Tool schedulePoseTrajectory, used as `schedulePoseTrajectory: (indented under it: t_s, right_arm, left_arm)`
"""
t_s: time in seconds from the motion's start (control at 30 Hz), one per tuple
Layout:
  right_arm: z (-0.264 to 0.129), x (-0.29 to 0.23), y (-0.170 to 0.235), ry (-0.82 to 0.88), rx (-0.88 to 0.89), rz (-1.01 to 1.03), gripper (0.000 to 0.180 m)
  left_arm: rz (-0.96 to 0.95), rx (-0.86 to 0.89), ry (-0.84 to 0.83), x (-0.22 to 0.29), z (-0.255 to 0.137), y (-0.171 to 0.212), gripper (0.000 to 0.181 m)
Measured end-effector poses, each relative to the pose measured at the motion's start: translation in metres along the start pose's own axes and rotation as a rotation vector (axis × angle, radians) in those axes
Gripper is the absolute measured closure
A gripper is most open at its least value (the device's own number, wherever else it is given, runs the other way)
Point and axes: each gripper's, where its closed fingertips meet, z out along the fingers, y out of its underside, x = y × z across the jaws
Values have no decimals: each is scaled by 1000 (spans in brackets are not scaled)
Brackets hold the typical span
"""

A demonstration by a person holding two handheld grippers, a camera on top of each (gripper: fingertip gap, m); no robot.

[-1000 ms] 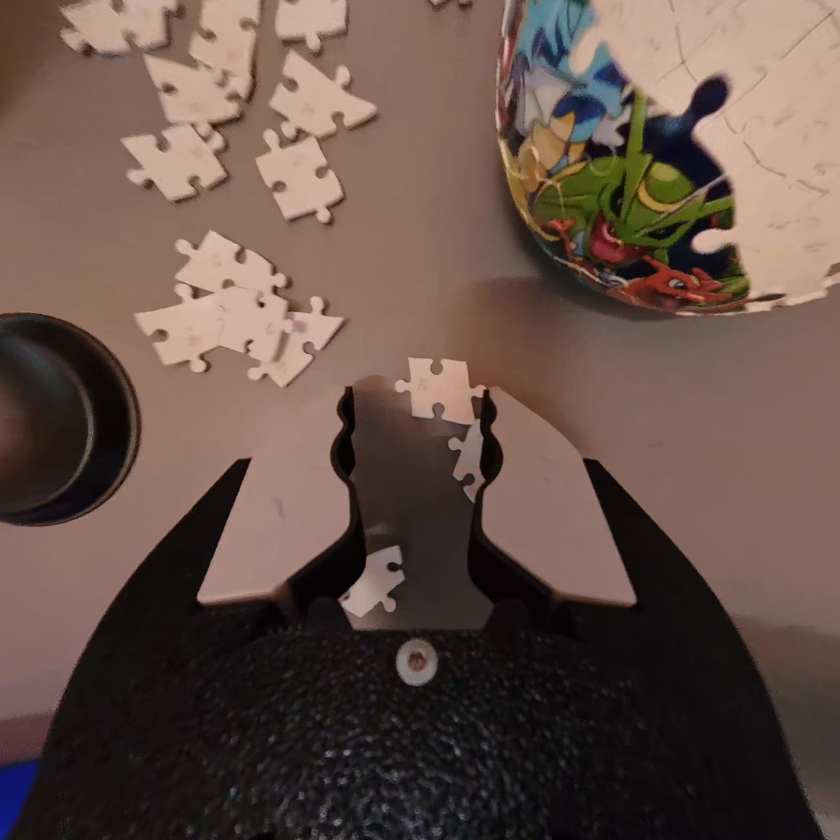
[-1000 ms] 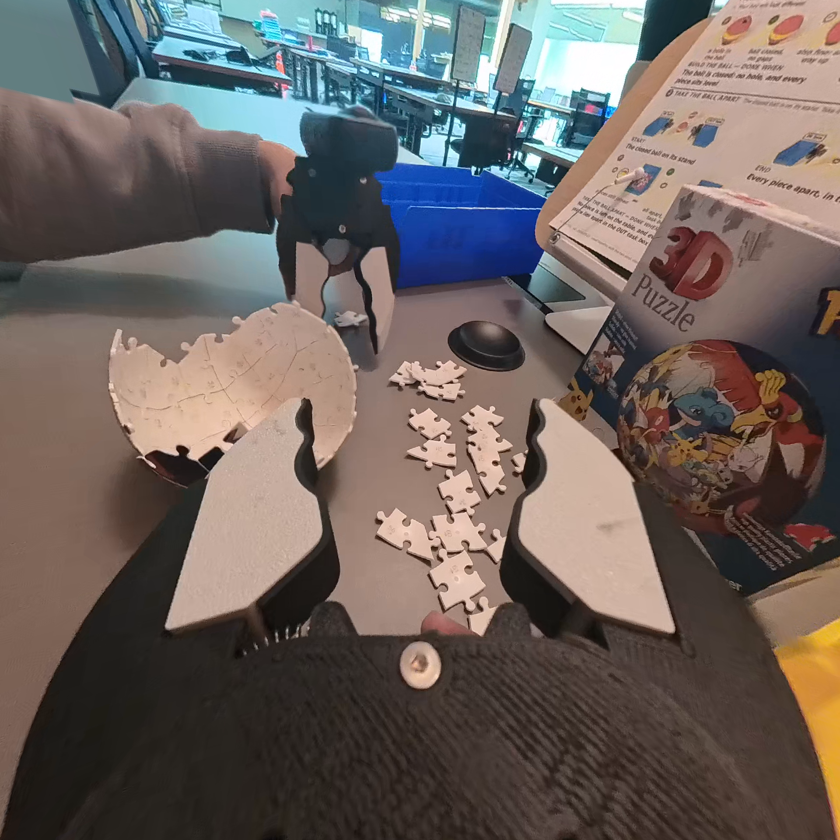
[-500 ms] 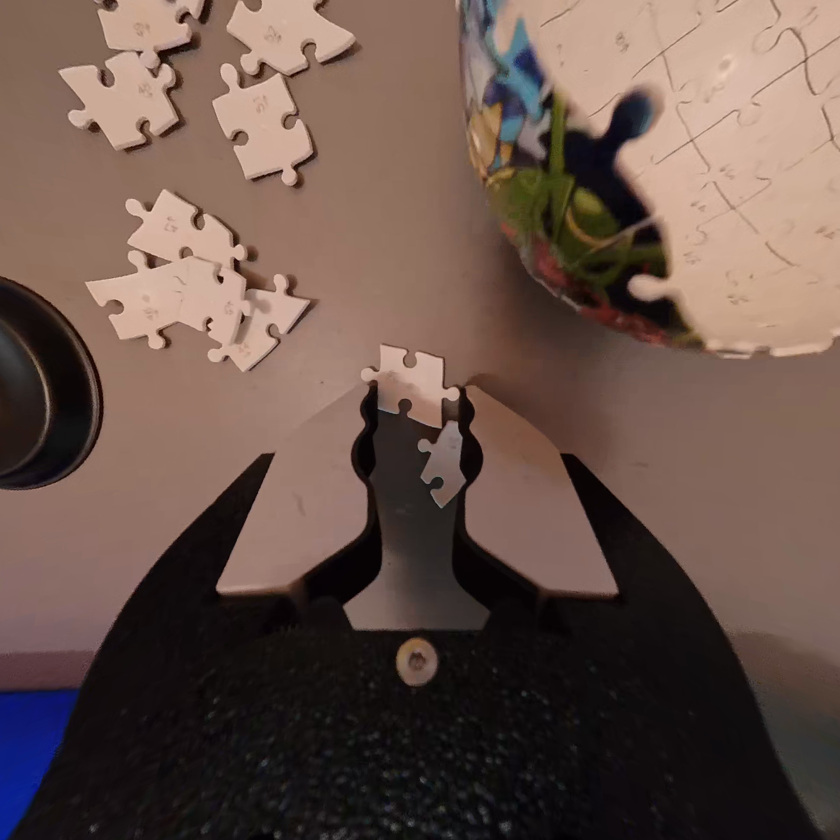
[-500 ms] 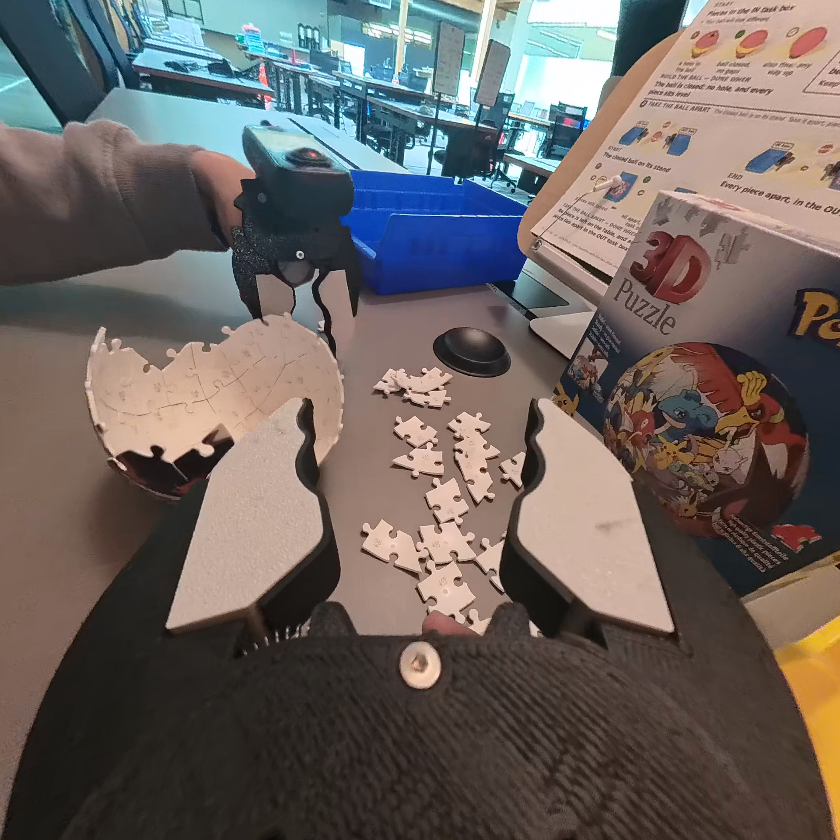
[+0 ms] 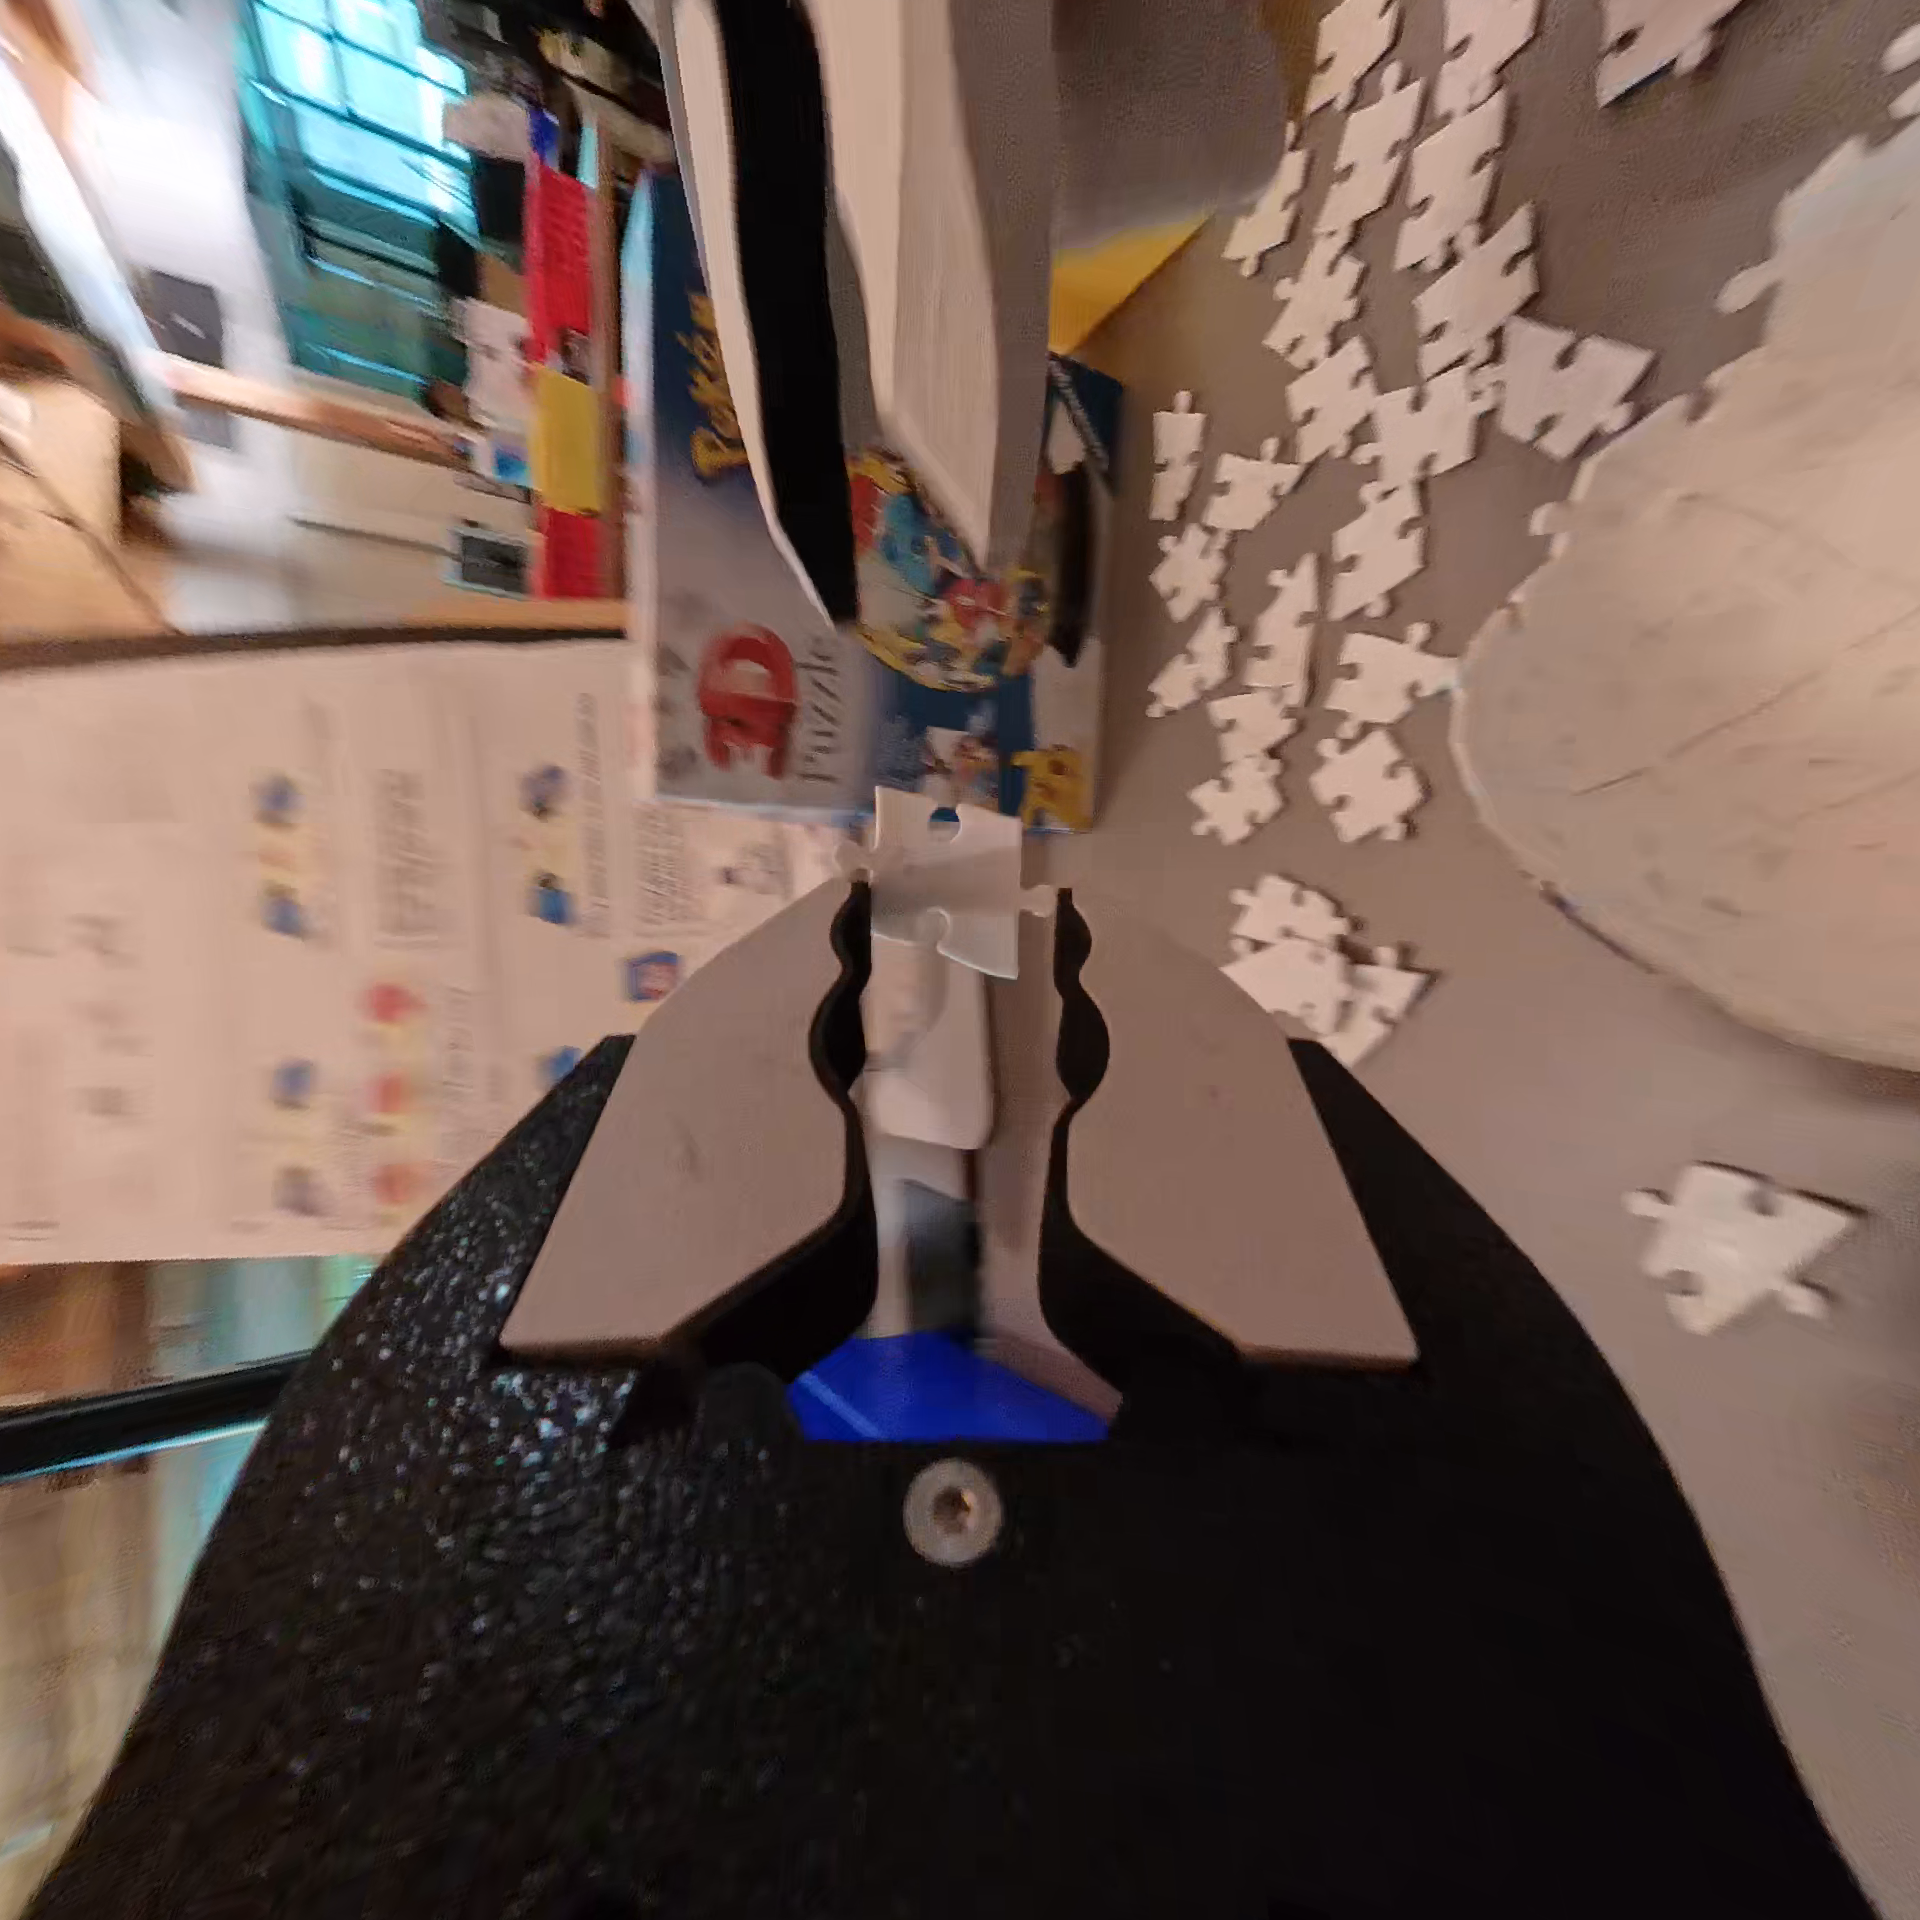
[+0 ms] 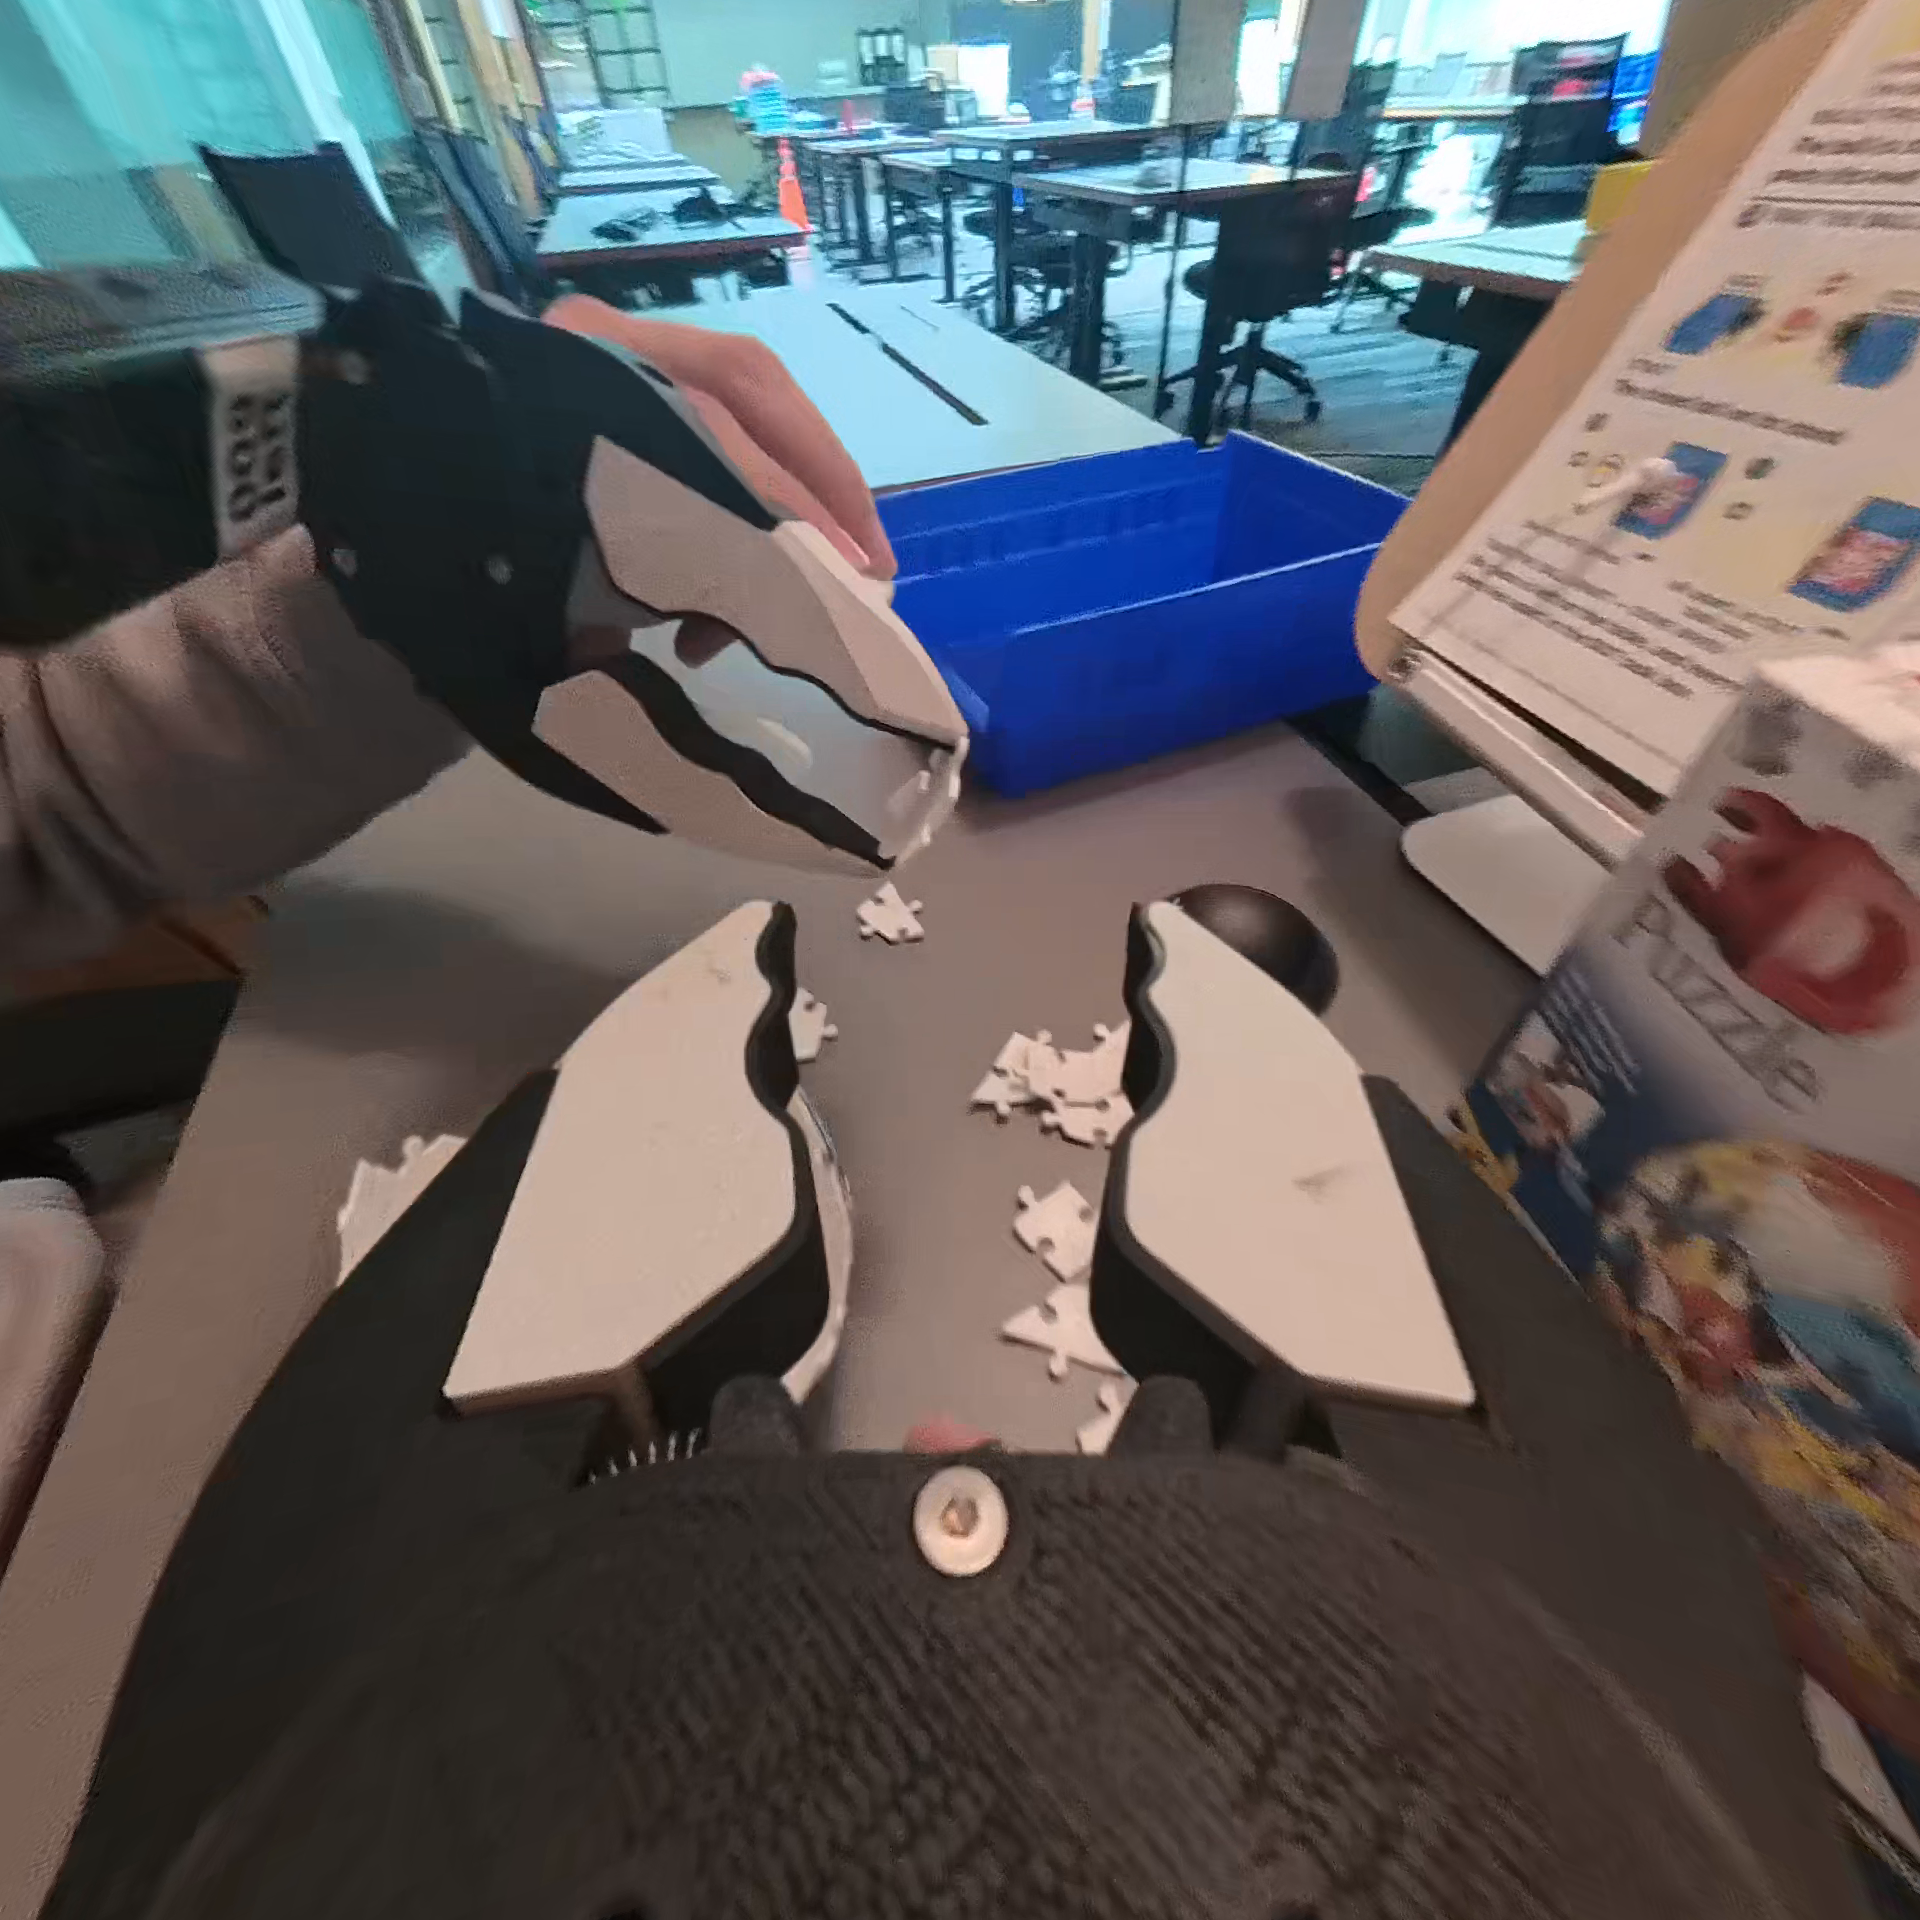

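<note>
While your left gripper [image 5: 954, 902] is pinching white puzzle piece [image 5: 948, 896] at fingers' tips, lifted above tabletop [image 6: 520, 935] near blue bin [image 6: 1132, 603], your right gripper [image 6: 956, 925] is hovering, fingers wide, over loose pieces [image 6: 1060, 1081].

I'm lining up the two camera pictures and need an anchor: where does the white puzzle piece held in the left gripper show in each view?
Left wrist view: the puzzle piece sits just above centre, pinched at the tips of the left gripper.
Right wrist view: the same piece shows edge-on, left of centre in the upper half, at the tips of that gripper.
Shared landmark: the puzzle box.
</note>
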Motion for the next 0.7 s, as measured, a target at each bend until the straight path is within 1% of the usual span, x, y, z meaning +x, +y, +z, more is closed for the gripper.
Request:
schedulePoseTrajectory:
  t_s: [0.03, 0.1, 0.17, 0.2, 0.27, 0.33, 0.4, 0.47, 0.53, 0.57, 0.63, 0.7]
  right_arm:
    - [6, -2, -2, -9, 0, 0, 123]
    - [14, -11, -4, -51, 30, -13, 131]
    - [18, -16, -4, -72, 30, -21, 146]
    - [17, -14, -4, -57, 28, -31, 155]
    - [15, -11, -6, -30, 35, -53, 166]
    - [14, -14, -7, -48, 44, -61, 176]
    - [14, -14, -7, -54, 54, -68, 177]
    - [12, -15, -7, -62, 67, -93, 177]
    - [8, -14, -13, -56, 124, -119, 178]
    - [5, -14, -16, -48, 157, -132, 178]
    - [0, -13, -23, -45, 208, -126, 178]
    - [-7, -20, -36, -75, 311, -130, 178]
  left_arm:
    - [62, -7, -43, -5, -1, -6, 148]
    - [157, -23, -87, -7, -2, -14, 148]
    - [217, -13, -123, -7, -3, -21, 148]
    - [229, -11, -118, -5, -3, -23, 148]
    - [240, 9, -128, -3, -3, -29, 148]
    - [249, 7, -137, -3, -3, -32, 148]
    - [268, -2, -149, -4, -2, -33, 148]
    - [227, 30, -153, -4, -2, -35, 147]
    - [78, 122, -194, -12, -8, -42, 154]
    - [-47, 175, -176, -12, -12, -44, 150]
    - [-369, 296, -122, -16, -18, -47, 145]
    - [-715, 423, 8, -14, -21, -51, 146]
